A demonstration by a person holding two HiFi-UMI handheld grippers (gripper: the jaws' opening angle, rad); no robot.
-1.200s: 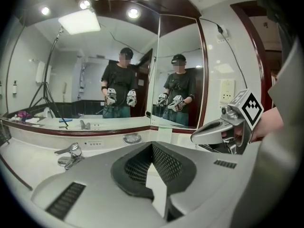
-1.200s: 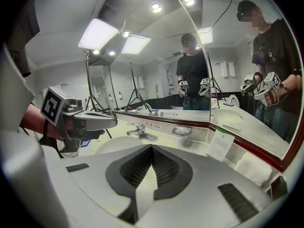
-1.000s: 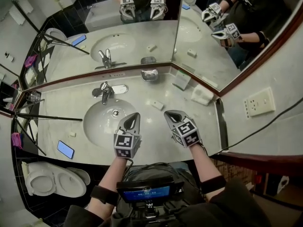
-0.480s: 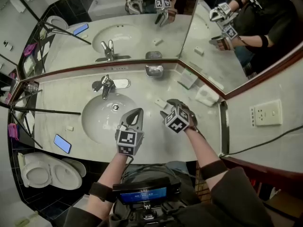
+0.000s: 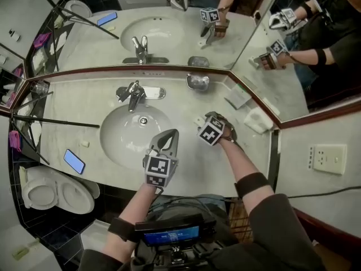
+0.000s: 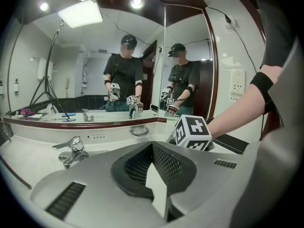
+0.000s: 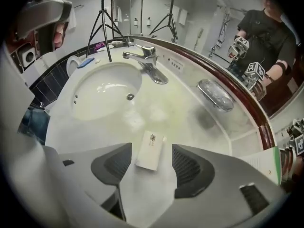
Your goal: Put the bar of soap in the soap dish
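On the desk [image 5: 192, 171]: one sink [image 5: 121, 145], one tap [image 5: 134, 94], one soap [image 5: 198, 121], one dish [image 5: 197, 82], one phone [image 5: 74, 161], one folded towel [image 5: 258, 119], one card [image 5: 238, 96] and one small white piece [image 5: 84, 144]. Two mirror panels [image 5: 169, 38] [image 5: 307, 66] stand behind it. There is one toilet [image 5: 48, 189], one socket [image 5: 330, 158], one tripod [image 5: 56, 121] and one screen [image 5: 166, 233]. Two claws: the left one [image 6: 151, 145] with jaws together, the right one [image 7: 151, 145] with jaws that have just been opening, the soap between them.
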